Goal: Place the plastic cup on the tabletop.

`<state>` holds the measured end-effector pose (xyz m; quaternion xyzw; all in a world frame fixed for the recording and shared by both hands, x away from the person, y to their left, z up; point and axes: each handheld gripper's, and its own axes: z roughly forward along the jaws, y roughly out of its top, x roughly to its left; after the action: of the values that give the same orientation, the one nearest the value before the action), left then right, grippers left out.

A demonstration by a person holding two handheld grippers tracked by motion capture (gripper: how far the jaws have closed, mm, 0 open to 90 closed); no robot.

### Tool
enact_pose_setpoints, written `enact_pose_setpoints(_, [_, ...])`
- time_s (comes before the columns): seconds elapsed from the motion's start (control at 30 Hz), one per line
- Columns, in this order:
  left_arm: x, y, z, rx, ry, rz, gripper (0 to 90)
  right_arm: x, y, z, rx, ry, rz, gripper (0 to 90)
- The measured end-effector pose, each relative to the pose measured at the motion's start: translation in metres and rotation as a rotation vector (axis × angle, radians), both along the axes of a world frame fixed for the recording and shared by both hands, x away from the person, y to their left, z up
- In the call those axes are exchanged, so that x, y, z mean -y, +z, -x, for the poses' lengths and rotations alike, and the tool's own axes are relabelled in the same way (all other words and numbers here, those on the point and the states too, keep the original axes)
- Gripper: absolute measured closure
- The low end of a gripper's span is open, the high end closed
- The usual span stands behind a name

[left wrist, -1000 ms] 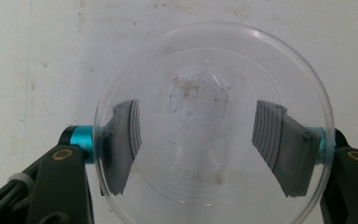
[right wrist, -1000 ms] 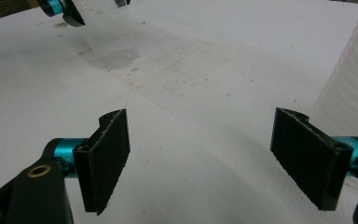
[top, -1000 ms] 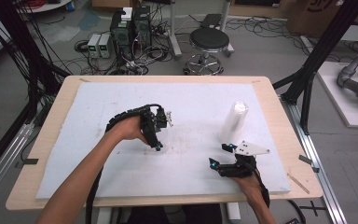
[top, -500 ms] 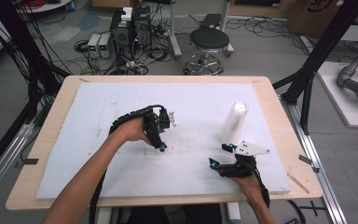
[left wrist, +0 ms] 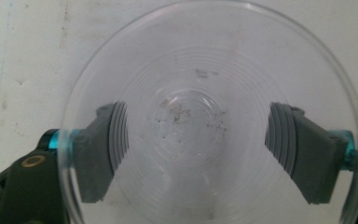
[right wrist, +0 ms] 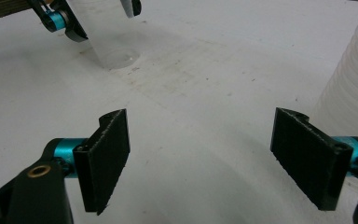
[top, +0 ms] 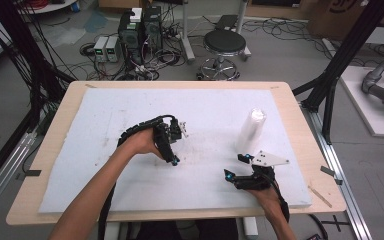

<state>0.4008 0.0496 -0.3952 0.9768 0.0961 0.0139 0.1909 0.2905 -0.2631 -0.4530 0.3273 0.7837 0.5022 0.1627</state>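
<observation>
A clear plastic cup stands upright on the white foam board. I look straight down into it in the left gripper view. My left gripper is open, with one jaw on each side of the cup, seen through its wall. In the high view the left gripper points down near the board's middle. The right gripper view shows the same cup far off, resting on the board. My right gripper is open with nothing between its jaws, and sits near the front right. A stack of clear cups stands just beyond it.
The stack of cups rises close to the right jaw in the right gripper view. The board lies on a wooden table. Behind the table are a stool, cables and electronics on the floor.
The left hand and its gripper have shifted slightly toward the front of the table. The right gripper and the cup stack have stayed put.
</observation>
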Motion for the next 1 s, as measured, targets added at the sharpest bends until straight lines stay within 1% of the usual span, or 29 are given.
enact_pose_setpoints(0.07, [0.0,0.0,0.0,-0.006,0.0,0.009,16.7,0.0,0.0,0.0,0.0,0.001,0.002,19.3])
enact_pose_setpoints(0.2, [-0.002,0.001,0.0,0.003,0.004,0.018,15.0,0.0,0.0,0.0,0.005,0.002,0.003,19.3])
enact_pose_setpoints(0.3, [-0.004,0.002,0.0,0.002,0.019,0.034,10.9,0.0,0.0,0.0,0.003,0.001,0.003,19.4])
enact_pose_setpoints(0.47, [-0.012,0.0,0.003,-0.002,0.029,0.055,9.7,0.0,0.0,0.0,0.0,0.002,0.002,19.3])
enact_pose_setpoints(0.53, [-0.015,0.001,0.004,0.011,0.041,0.059,9.1,0.0,0.0,0.0,0.003,0.001,0.003,19.4])
enact_pose_setpoints(0.6, [-0.019,0.006,0.005,0.009,0.051,0.093,8.7,0.0,0.0,0.0,0.003,0.006,0.003,19.3])
enact_pose_setpoints(0.63, [-0.021,0.008,0.006,0.009,0.049,0.101,8.7,0.0,0.0,0.0,0.006,0.006,0.002,19.3])
enact_pose_setpoints(0.7, [-0.026,0.009,0.007,0.0,0.046,0.099,8.6,0.0,0.0,0.001,0.008,0.005,0.003,19.4])
enact_pose_setpoints(0.77, [-0.033,0.007,0.009,-0.008,0.07,0.13,8.6,0.0,0.0,0.001,0.009,0.007,-0.002,19.3])
enact_pose_setpoints(0.83, [-0.039,0.003,0.01,-0.008,0.079,0.128,8.6,0.0,0.0,0.001,0.008,0.008,-0.004,19.4])
enact_pose_setpoints(0.9, [-0.047,0.0,0.012,-0.011,0.097,0.14,8.6,0.0,0.0,0.001,0.004,0.007,-0.006,19.3])
enact_pose_setpoints(0.93, [-0.05,-0.001,0.014,-0.005,0.102,0.141,8.6,0.0,0.0,0.001,0.003,0.008,-0.006,19.3])
enact_pose_setpoints(1.0, [-0.058,-0.002,0.018,-0.004,0.12,0.167,8.7,0.0,0.0,0.001,0.001,0.01,-0.008,19.3])
